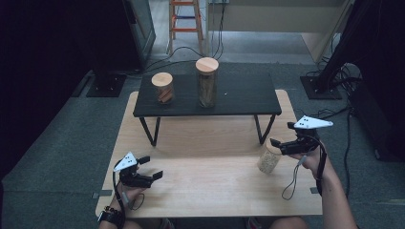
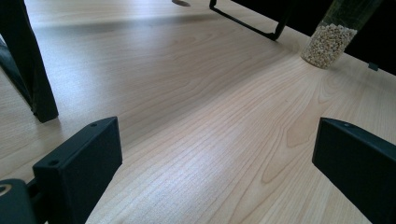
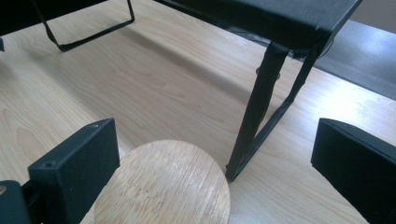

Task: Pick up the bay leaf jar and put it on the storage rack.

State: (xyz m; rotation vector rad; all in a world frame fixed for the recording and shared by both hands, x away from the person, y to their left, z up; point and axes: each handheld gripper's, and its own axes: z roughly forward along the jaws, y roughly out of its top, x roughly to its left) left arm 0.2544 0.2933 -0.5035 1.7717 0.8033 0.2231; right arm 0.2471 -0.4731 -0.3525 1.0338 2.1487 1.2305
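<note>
High view: right hand-held gripper [image 1: 279, 141], jaws apart, over grain jar [image 1: 268, 161] near table [image 1: 210, 186] right edge, ungrasped; left hand-held gripper [image 1: 150, 168] open, idle.

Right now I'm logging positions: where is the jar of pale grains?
In the high view the jar of pale grains stands on the table's right side, under the open right claw, before the black shelf's right leg.

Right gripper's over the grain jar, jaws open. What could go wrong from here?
1. The right gripper sits off-centre over the wooden lid; closing may nudge the grain jar and tip it.
2. The shelf leg stands close by; a lift could clip it.
3. The left gripper is far off and cannot steady it.
</note>
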